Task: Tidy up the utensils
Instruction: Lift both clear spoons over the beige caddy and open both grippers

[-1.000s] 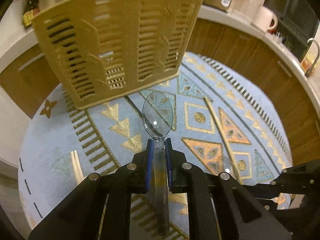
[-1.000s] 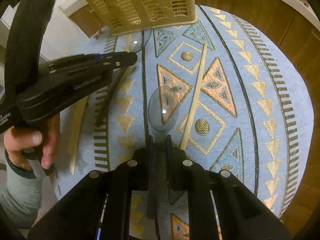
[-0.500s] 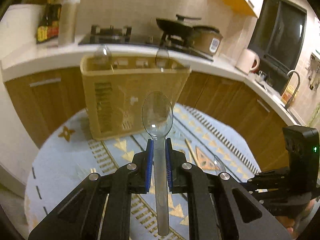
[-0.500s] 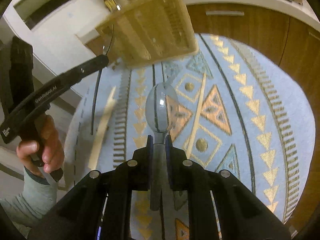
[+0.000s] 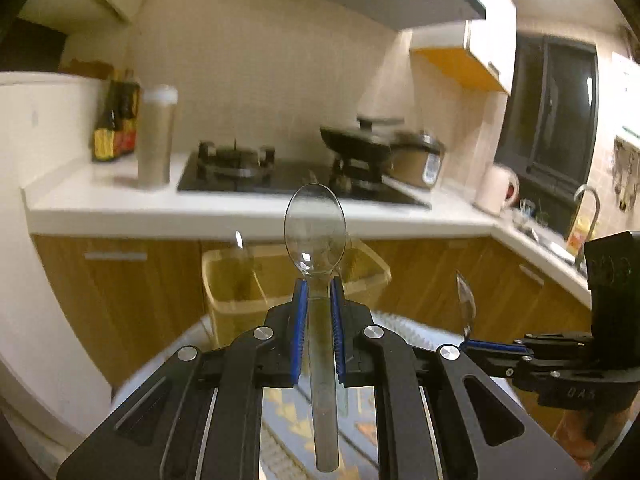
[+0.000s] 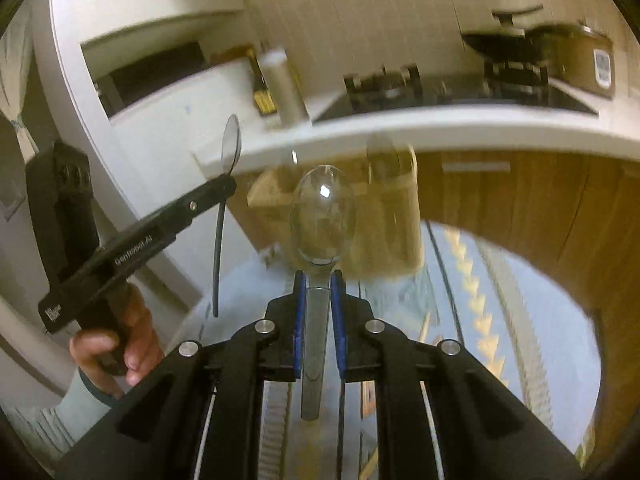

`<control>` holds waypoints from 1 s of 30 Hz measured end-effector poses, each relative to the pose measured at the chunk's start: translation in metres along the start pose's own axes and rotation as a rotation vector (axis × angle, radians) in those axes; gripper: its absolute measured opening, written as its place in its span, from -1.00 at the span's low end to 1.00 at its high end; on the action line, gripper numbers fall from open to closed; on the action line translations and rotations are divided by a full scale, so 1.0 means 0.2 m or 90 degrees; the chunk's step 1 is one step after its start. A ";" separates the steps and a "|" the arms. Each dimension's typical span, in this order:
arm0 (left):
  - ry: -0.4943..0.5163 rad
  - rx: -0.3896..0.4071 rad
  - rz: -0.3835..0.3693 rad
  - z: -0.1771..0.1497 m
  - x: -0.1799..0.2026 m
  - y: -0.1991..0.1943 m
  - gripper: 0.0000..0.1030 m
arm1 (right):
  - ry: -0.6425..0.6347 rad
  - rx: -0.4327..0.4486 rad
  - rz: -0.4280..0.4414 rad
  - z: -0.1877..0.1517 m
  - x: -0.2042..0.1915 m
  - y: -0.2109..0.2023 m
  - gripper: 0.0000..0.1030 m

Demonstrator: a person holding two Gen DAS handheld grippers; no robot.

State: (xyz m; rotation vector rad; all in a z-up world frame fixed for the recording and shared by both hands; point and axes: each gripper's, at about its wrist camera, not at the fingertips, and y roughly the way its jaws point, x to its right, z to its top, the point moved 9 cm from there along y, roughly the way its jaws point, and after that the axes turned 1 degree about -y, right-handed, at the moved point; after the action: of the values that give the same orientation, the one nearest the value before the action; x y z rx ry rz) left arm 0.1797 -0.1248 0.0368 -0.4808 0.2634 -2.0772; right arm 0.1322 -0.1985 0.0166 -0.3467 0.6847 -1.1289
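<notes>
My left gripper [image 5: 319, 292] is shut on a clear plastic spoon [image 5: 315, 234], bowl up, raised above the table. Behind it stands the tan slotted utensil basket [image 5: 236, 288] with clear spoons standing in it. My right gripper [image 6: 319, 286] is shut on a second clear plastic spoon [image 6: 323, 216], bowl up, in front of the same basket [image 6: 394, 220]. The right gripper also shows at the right of the left wrist view [image 5: 466, 344], and the left gripper at the left of the right wrist view [image 6: 226, 178], each with its spoon.
A round table with a blue patterned cloth [image 6: 500, 320] lies below. Wooden cabinets [image 5: 120, 280] and a white counter [image 5: 200, 208] with a stove [image 5: 248, 172], bottles [image 5: 114, 128] and pots stand behind the basket. A chopstick [image 6: 424, 326] lies on the cloth.
Both grippers have tilted up from looking down at the table to looking level at the kitchen, each lifting its spoon. The basket now sits lower in both views.
</notes>
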 end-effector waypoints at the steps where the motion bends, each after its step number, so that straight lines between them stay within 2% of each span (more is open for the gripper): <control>1: -0.003 0.016 -0.002 0.04 -0.01 0.00 -0.81 | -0.004 0.015 -0.003 0.04 -0.01 -0.02 -0.80; 4: -0.012 0.073 -0.001 0.19 -0.03 -0.04 -0.81 | -0.015 0.052 -0.021 0.20 -0.03 -0.03 -0.80; 10: -0.034 0.156 0.007 0.40 -0.09 -0.04 -0.81 | -0.026 0.143 -0.065 0.50 -0.01 -0.04 -0.80; 16: -0.051 0.202 0.034 0.46 -0.13 0.05 -0.81 | -0.013 0.219 -0.116 0.68 0.07 -0.01 -0.80; 23: -0.058 0.240 0.099 0.41 -0.21 0.16 -0.81 | -0.003 0.282 -0.160 0.74 0.19 0.08 -0.80; 30: -0.074 0.255 0.142 0.35 -0.31 0.24 -0.81 | -0.014 0.281 -0.189 0.68 0.27 0.24 -0.80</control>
State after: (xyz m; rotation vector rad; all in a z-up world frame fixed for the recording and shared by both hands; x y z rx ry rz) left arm 0.2760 -0.0976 0.0677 -0.3100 -0.1620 -1.8158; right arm 0.2704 -0.2400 0.0729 -0.0833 0.3545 -1.5188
